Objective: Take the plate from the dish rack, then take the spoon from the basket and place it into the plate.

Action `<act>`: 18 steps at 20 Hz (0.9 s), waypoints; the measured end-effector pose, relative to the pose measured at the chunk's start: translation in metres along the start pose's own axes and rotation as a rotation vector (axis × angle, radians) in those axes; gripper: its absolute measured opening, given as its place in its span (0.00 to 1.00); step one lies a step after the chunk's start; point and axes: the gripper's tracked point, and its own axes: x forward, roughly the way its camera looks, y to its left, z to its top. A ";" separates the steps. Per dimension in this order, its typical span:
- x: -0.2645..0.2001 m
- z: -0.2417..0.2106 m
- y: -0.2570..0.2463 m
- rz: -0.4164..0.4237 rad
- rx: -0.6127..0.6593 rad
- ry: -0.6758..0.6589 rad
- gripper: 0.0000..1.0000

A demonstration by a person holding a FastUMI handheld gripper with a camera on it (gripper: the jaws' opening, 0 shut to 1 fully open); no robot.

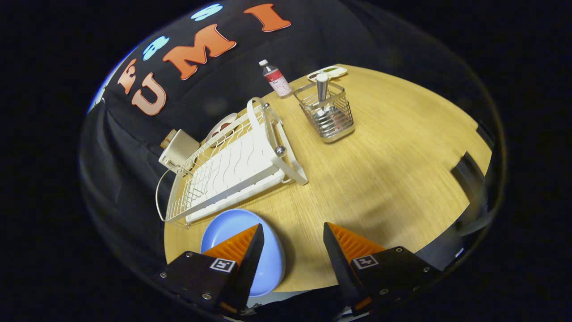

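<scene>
Hovering above the near edge of the table (393,147), the gripper (292,246) had its fingers spread wide apart and held nothing between them. The plate (268,264) lay flat on the table just near the rack (232,165), under the left finger, so this part of the task seemed done; I judge it was put there to leave a free place for the spoon. The spoon (321,85) stood upright in the basket (328,114), far beyond the fingers and well apart from them, with its handle up, which should make it easy to pinch from above. The open fingers fit an approach to it. The left finger covered a part of the plate, and the bowl of the spoon was hidden behind the basket wires. A bottle (277,79) stood left of the basket. Behind the rack a round dish and a pale box were partly cut off, and I could not tell what they were.
</scene>
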 end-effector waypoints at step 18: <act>0.000 0.187 -0.021 -0.077 -0.389 -0.439 0.98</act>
